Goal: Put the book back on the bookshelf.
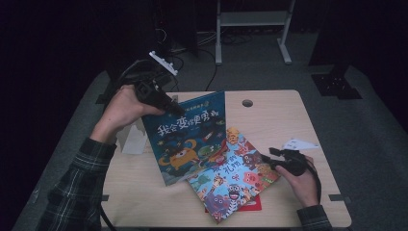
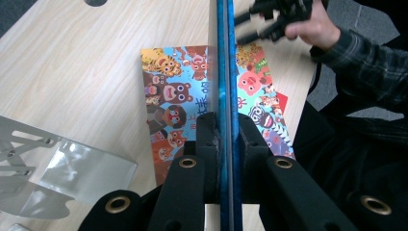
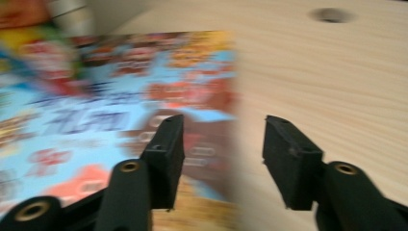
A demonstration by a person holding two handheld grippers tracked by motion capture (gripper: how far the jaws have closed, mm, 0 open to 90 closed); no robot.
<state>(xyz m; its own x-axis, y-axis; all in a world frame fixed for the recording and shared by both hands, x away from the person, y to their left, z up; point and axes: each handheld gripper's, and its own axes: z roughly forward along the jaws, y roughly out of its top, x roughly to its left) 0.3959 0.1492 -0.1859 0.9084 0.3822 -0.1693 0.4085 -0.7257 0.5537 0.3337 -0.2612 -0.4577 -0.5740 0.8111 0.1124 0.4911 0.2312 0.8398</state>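
Blue book (image 1: pixel 186 134) raised on edge over the table (image 1: pixel 274 120), left gripper (image 2: pixel 224 132) jaws clamped on its top corner. Animal-cover book (image 1: pixel 231 175) lies flat beneath. Right gripper (image 3: pixel 222 144) jaws apart, empty, beside that book's edge.

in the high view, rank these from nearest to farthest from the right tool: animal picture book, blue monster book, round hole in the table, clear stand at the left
1. Animal picture book: just left of the right tool, beside its tips.
2. Blue monster book: farther left, lifted at its top edge by the left tool.
3. Round hole: up toward the table's far edge.
4. Clear stand: far left side of the table.
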